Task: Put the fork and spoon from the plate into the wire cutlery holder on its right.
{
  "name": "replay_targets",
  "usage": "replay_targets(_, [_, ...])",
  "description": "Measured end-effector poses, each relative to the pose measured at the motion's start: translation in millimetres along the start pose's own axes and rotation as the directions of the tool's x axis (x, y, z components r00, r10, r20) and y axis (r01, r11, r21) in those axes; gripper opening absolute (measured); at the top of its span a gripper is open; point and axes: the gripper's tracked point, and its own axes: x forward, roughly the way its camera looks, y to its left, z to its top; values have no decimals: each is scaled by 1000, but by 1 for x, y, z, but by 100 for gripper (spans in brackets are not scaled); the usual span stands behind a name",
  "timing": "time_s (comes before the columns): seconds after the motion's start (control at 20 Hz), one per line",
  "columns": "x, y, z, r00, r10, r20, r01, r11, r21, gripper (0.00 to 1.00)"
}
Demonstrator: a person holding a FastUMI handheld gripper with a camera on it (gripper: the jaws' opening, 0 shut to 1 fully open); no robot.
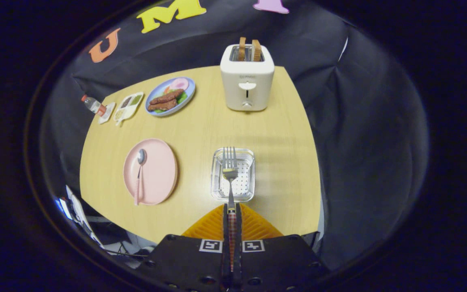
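Fork [230, 170] was held by checked handle, pinched between fingers [232, 213], tines pointed far, over wire cutlery holder [233, 174]. Spoon [140, 172] was seen lying on pink plate [151, 171], left of holder. Toaster [247, 79] with bread stood far on desk [282, 162]; food plate [170, 96] far left.

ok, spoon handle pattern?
Red-and-white check, on the spoon lying on the pink plate; gripper view.
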Motion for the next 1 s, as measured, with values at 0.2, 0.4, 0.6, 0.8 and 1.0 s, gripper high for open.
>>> replay_targets(0.2, [14, -12, -1, 993, -22, -115, 20, 1000, -23, 3])
replay_targets(0.4, [29, -16, -2, 971, -30, -237, 31, 1000, 1, 3])
replay_targets(0.6, [38, -8, -5, 929, 10, -369, 2, 1000, 30, 3])
replay_targets(0.8, [51, -6, 4, 908, -3, -419, 12, 1000, 19, 3])
replay_targets(1.0, [53, 4, 13, 899, -5, -439, 3, 1000, -6, 5])
